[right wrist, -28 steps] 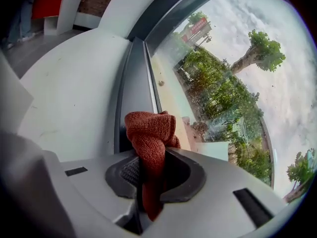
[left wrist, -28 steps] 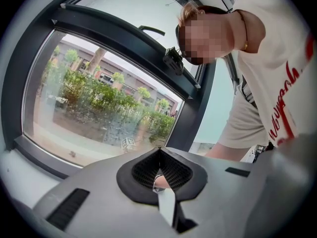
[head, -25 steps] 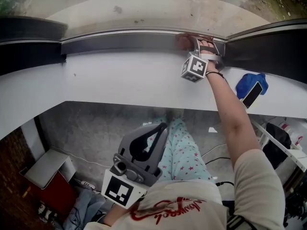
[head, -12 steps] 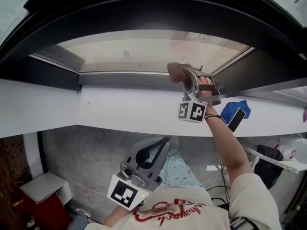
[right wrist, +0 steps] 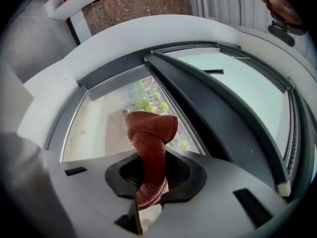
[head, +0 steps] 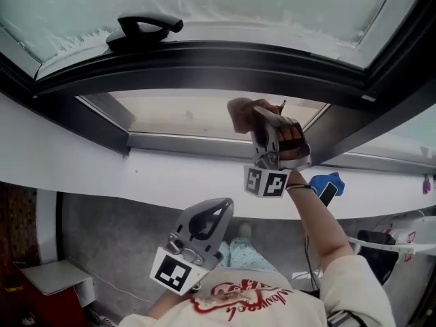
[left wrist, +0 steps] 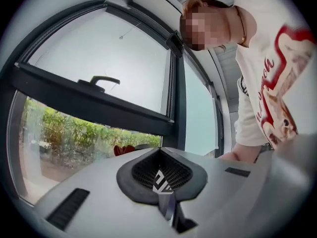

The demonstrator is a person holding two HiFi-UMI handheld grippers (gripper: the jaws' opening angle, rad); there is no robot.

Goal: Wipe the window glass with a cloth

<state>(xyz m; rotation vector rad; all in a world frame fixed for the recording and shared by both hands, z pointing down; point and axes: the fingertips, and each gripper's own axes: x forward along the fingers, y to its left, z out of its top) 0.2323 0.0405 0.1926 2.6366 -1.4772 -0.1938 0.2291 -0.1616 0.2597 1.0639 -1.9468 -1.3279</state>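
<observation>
Cloth (right wrist: 151,133), rust-red, twisted, clamped in right hand-held gripper (right wrist: 147,206), left hand-held gripper (left wrist: 166,206) closed, empty

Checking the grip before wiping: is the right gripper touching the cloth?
Touching. The right gripper view shows the right gripper clamped on the red cloth, which sticks out past its jaws.

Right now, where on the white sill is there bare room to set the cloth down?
The sill is bare from its left end to below the right gripper, which holds the cloth. Right of the gripper it is crowded: a blue bundle with a dark flat object sits there.
</observation>
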